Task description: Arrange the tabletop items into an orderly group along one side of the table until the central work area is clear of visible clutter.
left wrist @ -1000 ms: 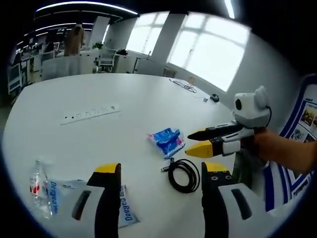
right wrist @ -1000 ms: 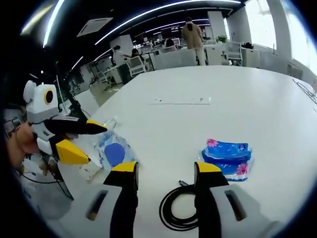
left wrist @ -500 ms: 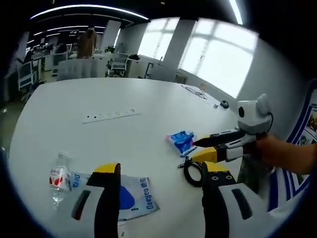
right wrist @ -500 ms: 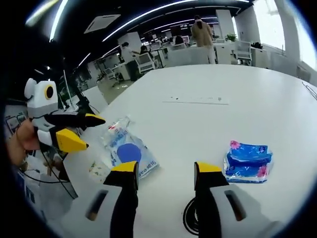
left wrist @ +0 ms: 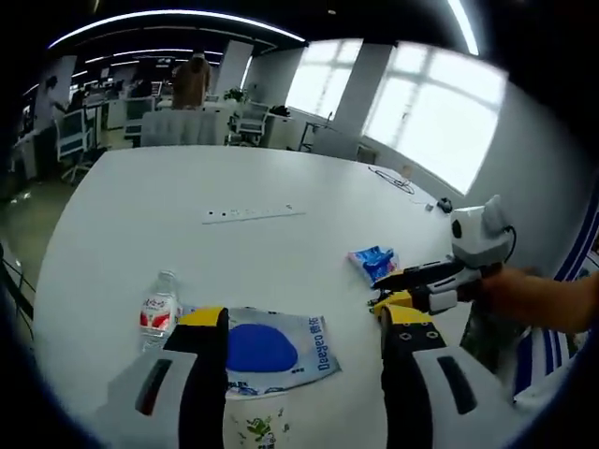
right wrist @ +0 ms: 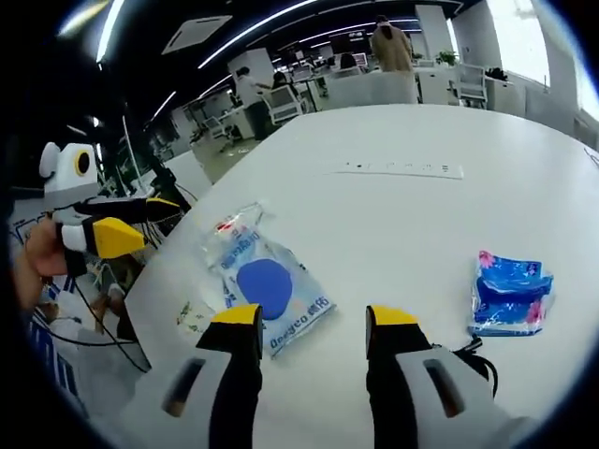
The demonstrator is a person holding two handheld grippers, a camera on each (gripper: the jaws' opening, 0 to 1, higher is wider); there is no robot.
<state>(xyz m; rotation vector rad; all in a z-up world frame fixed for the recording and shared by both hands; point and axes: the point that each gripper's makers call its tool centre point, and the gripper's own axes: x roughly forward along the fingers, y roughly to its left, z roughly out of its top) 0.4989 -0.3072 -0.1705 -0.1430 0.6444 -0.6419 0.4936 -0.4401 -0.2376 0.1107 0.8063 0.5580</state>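
Looking along the left gripper (left wrist: 304,323), its two jaws stand apart and hold nothing, above the near edge of the white table (left wrist: 140,206). Just beyond them lies a flat white pouch with a blue oval (left wrist: 267,346), and a small water bottle (left wrist: 157,311) lies touching its left side. Farther right is a blue tissue pack (left wrist: 372,262), with the right gripper (left wrist: 379,288) just beside it, its jaws almost together; I cannot tell if something is between them. In the right gripper view its jaws look apart, with a black cable (right wrist: 473,355) beside the right jaw. A power strip (left wrist: 253,213) lies far behind.
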